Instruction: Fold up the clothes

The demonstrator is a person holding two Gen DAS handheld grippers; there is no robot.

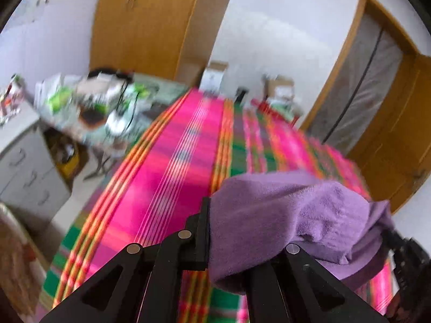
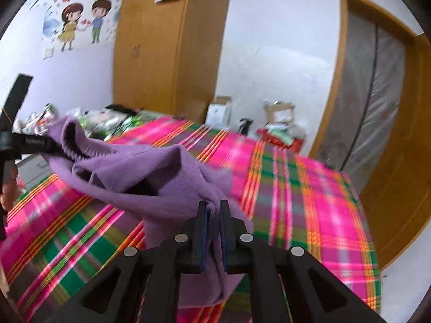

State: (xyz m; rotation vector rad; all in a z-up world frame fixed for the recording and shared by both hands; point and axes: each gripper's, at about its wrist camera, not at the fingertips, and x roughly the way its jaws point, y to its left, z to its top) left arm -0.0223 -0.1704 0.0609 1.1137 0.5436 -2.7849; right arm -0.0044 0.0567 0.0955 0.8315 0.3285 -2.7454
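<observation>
A purple fleece garment (image 2: 150, 177) hangs stretched above the plaid bed sheet (image 2: 309, 202), held at both ends. My right gripper (image 2: 213, 208) is shut on a bunched edge of it, with cloth trailing down between the fingers. At the left of the right wrist view, my left gripper (image 2: 40, 142) pinches the garment's other end, and a hand (image 2: 6, 191) shows below it. In the left wrist view the garment (image 1: 282, 215) drapes over the left gripper (image 1: 212, 210) and hides one finger; the gripper is shut on the cloth. The right gripper (image 1: 409, 263) shows dark at the far right edge.
The bed sheet (image 1: 175, 161) is pink, green and orange plaid. A cluttered table (image 1: 102, 102) stands beside the bed, with white drawers (image 1: 27, 172) nearer. Behind are a wooden wardrobe (image 2: 167, 48), cardboard boxes (image 2: 280, 113), a spray bottle (image 2: 245, 125) and a wooden door frame (image 2: 377, 94).
</observation>
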